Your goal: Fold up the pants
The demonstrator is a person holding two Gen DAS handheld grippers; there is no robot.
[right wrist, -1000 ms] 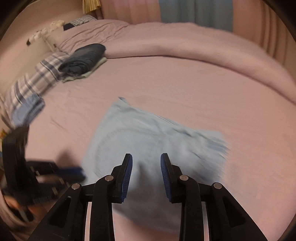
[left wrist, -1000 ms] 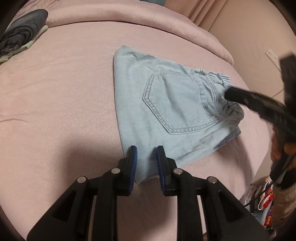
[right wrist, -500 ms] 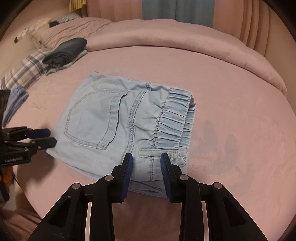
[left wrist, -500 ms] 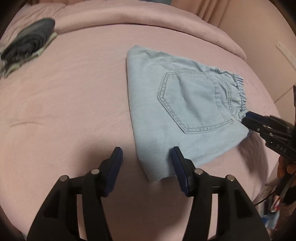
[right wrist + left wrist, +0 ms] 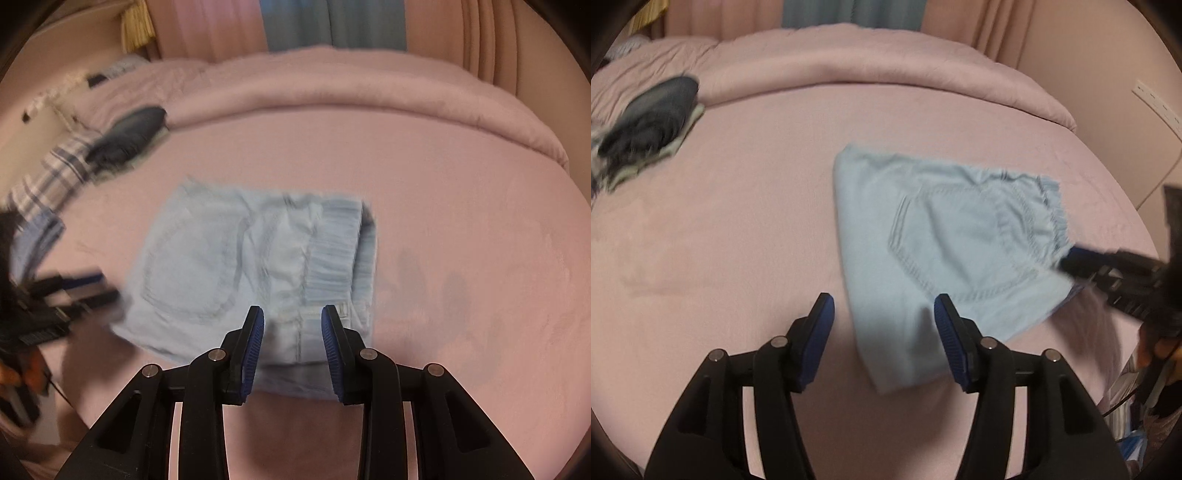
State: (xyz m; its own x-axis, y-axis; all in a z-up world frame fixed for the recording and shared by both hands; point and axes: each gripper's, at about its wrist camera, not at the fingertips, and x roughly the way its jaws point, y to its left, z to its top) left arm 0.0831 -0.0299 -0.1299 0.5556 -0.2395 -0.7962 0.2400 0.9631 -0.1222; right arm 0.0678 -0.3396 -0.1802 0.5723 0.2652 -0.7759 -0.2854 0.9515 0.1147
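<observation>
Judging the folded pale-blue denim pants lying mid-bed on the pink bedspread as soft, light and floppy, I'd pinch their gathered waistband, with my left gripper spread wide and empty over the pants' near corner and my right gripper narrower, empty, at the waistband end.

- Left wrist view: looks forward and down between the spread fingers of the left gripper, set close above the pink bed. It faces the curtains at top of frame.
- Right wrist view: looks forward and down along the right gripper, equally near the bed, facing the same curtained wall.
- Shared ground: both views hold the folded pants at frame centre and the dark clothes pile at upper left.
- Cross-sighting: the right gripper enters the left view at right edge; the left gripper shows at left edge of the right view, blurred.
</observation>
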